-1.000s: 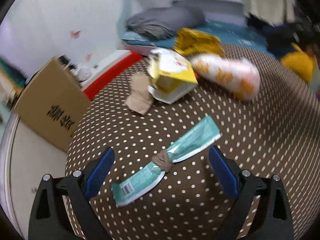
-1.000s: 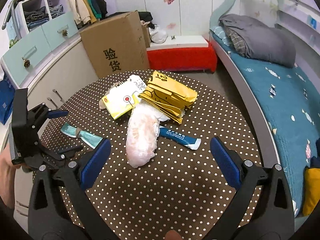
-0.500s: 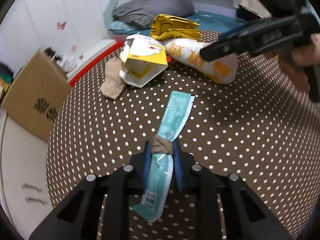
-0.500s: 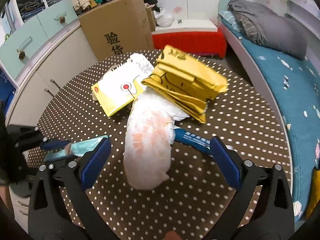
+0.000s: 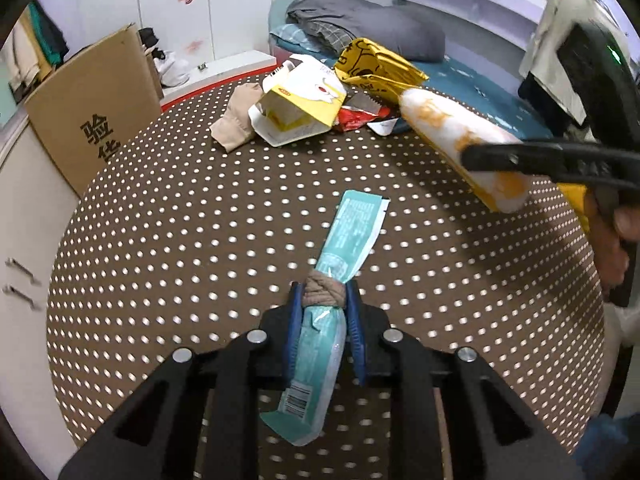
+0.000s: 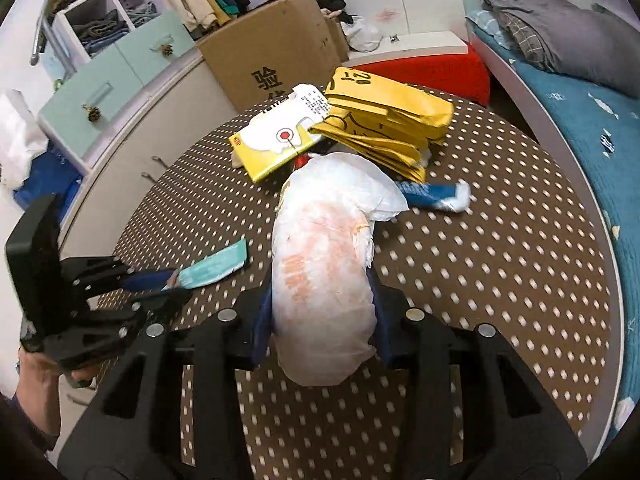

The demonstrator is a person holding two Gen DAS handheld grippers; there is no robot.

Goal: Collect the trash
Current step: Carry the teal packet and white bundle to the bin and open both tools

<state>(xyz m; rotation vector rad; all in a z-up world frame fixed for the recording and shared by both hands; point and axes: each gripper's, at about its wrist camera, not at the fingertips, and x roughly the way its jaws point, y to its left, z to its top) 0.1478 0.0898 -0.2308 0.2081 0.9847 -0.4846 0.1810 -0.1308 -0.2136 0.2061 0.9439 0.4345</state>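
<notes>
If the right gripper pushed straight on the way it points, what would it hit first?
The right gripper is closing on the white bag; beyond it, probably the yellow bag, though depth is unclear.

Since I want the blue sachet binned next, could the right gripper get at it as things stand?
Probably not yet: the right gripper is closing around the white bag, whose bulk lies between it and the blue sachet.
</notes>
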